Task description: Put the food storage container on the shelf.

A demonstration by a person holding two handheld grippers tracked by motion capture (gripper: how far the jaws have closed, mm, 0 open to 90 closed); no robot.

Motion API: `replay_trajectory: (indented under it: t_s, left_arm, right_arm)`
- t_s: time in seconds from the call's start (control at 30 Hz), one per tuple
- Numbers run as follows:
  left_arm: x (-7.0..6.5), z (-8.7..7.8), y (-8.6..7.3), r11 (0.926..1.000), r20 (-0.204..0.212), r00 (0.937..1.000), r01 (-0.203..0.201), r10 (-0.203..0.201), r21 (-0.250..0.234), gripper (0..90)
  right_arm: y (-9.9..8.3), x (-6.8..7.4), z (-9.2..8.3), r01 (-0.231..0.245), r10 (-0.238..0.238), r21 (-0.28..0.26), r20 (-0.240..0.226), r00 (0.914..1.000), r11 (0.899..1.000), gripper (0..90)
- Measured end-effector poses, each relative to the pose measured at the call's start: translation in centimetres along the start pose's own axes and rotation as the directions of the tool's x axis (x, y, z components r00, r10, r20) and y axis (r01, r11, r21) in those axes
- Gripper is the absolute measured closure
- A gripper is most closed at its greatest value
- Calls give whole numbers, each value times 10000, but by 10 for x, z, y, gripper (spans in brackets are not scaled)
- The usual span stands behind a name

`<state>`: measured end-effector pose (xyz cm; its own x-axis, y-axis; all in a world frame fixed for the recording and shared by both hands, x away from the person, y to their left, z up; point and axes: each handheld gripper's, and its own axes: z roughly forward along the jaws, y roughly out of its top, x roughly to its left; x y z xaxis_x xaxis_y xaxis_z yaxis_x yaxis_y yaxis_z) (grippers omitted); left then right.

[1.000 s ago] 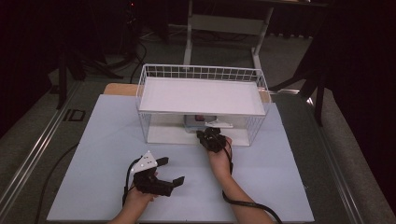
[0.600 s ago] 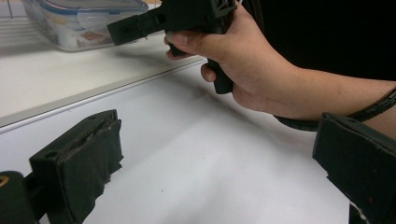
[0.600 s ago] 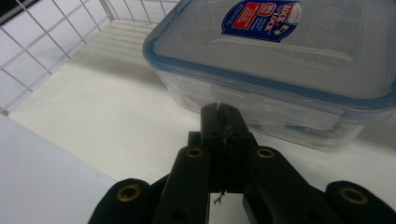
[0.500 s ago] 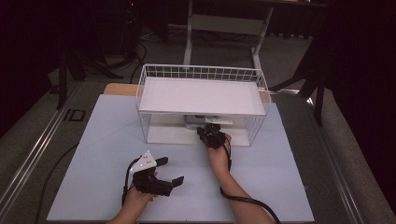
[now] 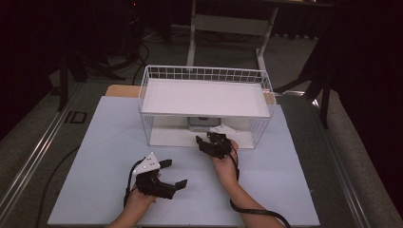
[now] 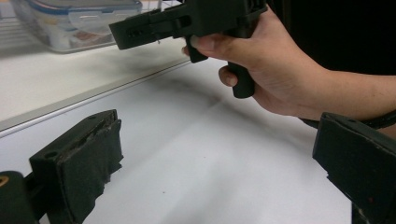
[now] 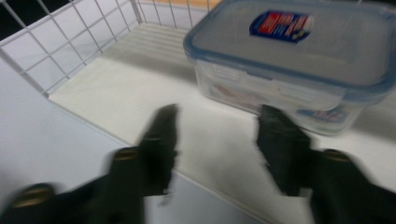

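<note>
Dark floor and stand legs lie behind the pale tabletop (image 5: 109, 142), on which a white wire basket (image 5: 204, 76) stands with a flat white shelf across its top. Taking that basket as the landmark: well in front of its left corner, out on the open sheet, the left tongs (image 5: 173, 175) hover in a hand, their jaws spread wide with nothing between them; the left gripper view shows both black pads (image 6: 79, 170) far apart over bare white surface. Right of them, at the basket's open front edge, the right tongs (image 5: 205, 142) point into the space under the shelf. Their jaws have just been opening and stand apart, empty. A clear plastic food box (image 7: 289, 65) with a blue-rimmed clip lid sits on the basket's floor, just beyond the right tongs' tips and a little to the right of them, not touched. In the high view the same box (image 5: 198, 122) shows as a grey shape under the shelf's front edge. A blue, red and yellow sticker (image 7: 280, 22) marks the lid; its writing is too blurred to read.
</note>
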<state>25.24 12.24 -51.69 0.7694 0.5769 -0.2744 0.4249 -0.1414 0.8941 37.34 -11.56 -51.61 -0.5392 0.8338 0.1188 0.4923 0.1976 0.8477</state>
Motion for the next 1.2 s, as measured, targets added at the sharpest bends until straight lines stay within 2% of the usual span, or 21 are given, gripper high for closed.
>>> replay_trajectory:
  t_s: [0.07, 0.1, 0.13, 0.17, 0.2, 0.23, 0.3, 0.37, 0.4, 0.43, 0.47, 0.53, 0.63, 0.67, 0.7, 0.73, 0.8, 0.97, 1.03, 1.2]
  left_arm:
    - [1, 0, 1, 10000, 18, 10000, -45, 45, 25, 23]
    - [1, 0, 1, 10000, -3, 10000, -65, 65, 61, 23]
    - [1, 0, 1, 10000, -3, 10000, -65, 65, 61, 23]
    - [1, 1, 2, 9999, 25, 10000, -83, 83, 75, 23]
    - [2, 1, 2, 9999, 39, 10000, -91, 91, 94, 23]
    - [2, 2, 3, 9999, 26, 9999, -101, 101, 108, 23]
    - [2, 2, 3, 9998, 114, 9998, -183, 183, 63, 23]
    - [2, 3, 4, 9997, 152, 9996, -231, 229, 91, 23]
    - [2, 3, 5, 9990, 217, 9988, -441, 438, 93, 23]
    - [2, 3, 5, 9990, 217, 9988, -441, 438, 93, 23]
    - [1, 2, 8, 9981, 214, 9979, -611, 608, 116, 23]
    - [0, 2, 11, 9971, 349, 9965, -757, 756, 24, 22]
    - [-2, 1, 13, 9958, 415, 9949, -915, 917, -62, 22]
    - [-4, -2, 15, 9925, 539, 9910, -1217, 1223, -135, 23]
    - [-5, -3, 17, 9912, 690, 9888, -1313, 1321, -169, 23]
    - [-6, -6, 18, 9889, 840, 9855, -1458, 1477, -286, 23]
    - [-7, -9, 20, 9876, 984, 9829, -1524, 1555, -390, 23]
    - [-7, -15, 22, 9859, 1253, 9785, -1580, 1639, -551, 23]
    - [-6, -21, 23, 9856, 1361, 9765, -1621, 1671, -474, 23]
    - [-4, -31, 24, 9858, 1235, 9783, -1617, 1661, -446, 23]
  right_arm:
    - [0, 0, -8, 197, -201, -80, -444, 9988, 9998, 229]
    - [1, 0, -10, 241, -246, -98, -591, 9979, 9997, 187]
    - [1, 0, -10, 241, -246, -98, -591, 9979, 9997, 187]
    - [1, -2, -18, 63, -86, -224, -1080, 9941, 9997, 163]
    - [1, -2, -20, 125, -155, -273, -1096, 9939, 9995, 137]
    - [1, -1, -23, 271, -294, -209, -1175, 9926, 9994, 134]
    - [0, -1, -28, 253, -284, -201, -1753, 9841, 9995, 150]
    - [-1, -1, -34, 331, -389, -315, -2046, 9781, 9990, 149]
    - [-2, 1, -39, 371, -452, -407, -2222, 9739, 9985, 146]
    - [-2, 1, -39, 371, -452, -407, -2222, 9739, 9985, 146]
    - [-2, 5, -45, 667, -778, -576, -2177, 9729, 9961, 142]
    - [-3, 6, -53, 613, -755, -657, -2428, 9671, 9960, 142]
    - [-4, 6, -56, 623, -762, -651, -2393, 9680, 9959, 142]
    - [-8, 6, -66, 476, -627, -640, -2594, 9637, 9968, 141]
    - [-8, 6, -66, 476, -627, -640, -2594, 9637, 9968, 141]
    - [-11, 5, -71, 392, -564, -650, -2876, 9561, 9971, 140]
    - [-14, 4, -76, 597, -737, -582, -2790, 9574, 9965, 141]
    - [-17, -1, -88, 553, -759, -767, -2984, 9514, 9955, 143]
    - [-19, -4, -98, 739, -966, -872, -2947, 9507, 9934, 143]
    - [-23, -6, -118, 1031, -1305, -1082, -2881, 9487, 9888, 143]
